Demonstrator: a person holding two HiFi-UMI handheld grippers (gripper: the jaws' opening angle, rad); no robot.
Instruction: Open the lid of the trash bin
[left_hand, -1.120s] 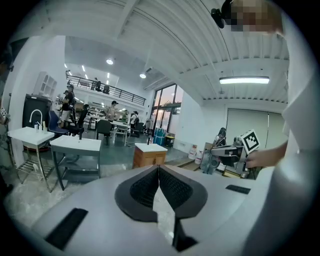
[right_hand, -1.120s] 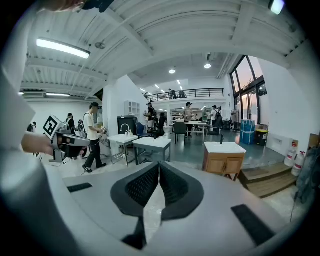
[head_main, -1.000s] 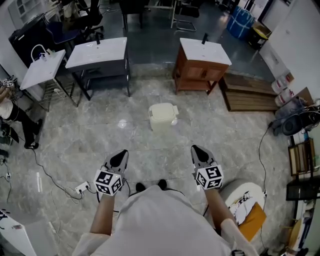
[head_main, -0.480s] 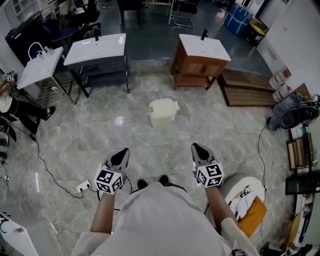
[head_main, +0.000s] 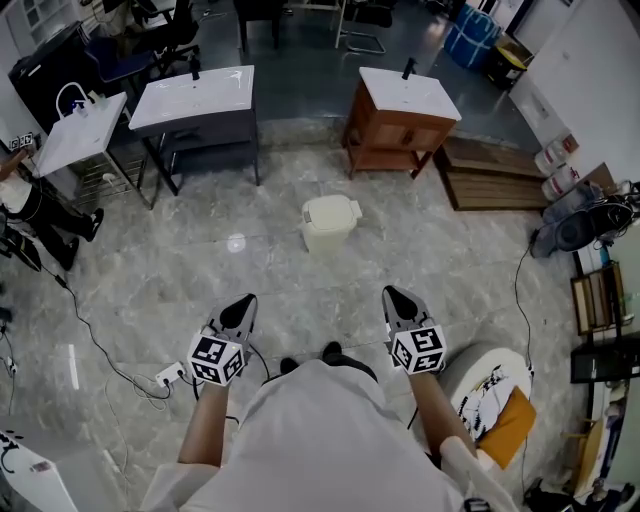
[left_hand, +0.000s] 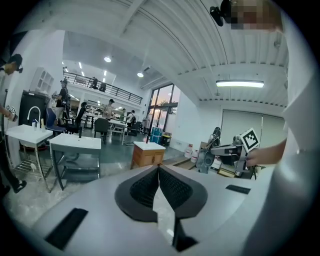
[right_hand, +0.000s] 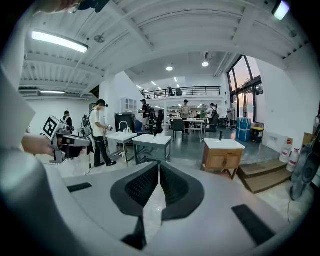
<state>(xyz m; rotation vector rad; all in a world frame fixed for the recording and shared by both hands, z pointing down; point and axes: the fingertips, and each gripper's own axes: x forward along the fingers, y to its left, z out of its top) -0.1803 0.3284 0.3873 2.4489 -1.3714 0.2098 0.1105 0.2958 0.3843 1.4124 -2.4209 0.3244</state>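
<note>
Cream trash bin (head_main: 329, 228), lid (head_main: 328, 209) shut, stands well ahead of left tongs (head_main: 246, 301) and right tongs (head_main: 390, 294), both pressed together, empty

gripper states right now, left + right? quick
Left gripper: shut, nothing between the jaws.
Right gripper: shut, nothing between the jaws.

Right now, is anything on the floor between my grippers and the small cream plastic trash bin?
Nothing visible does. Only bare marble floor lies between the left gripper, the right gripper and the cream plastic trash bin. The white power strip lies off to the left.
</note>
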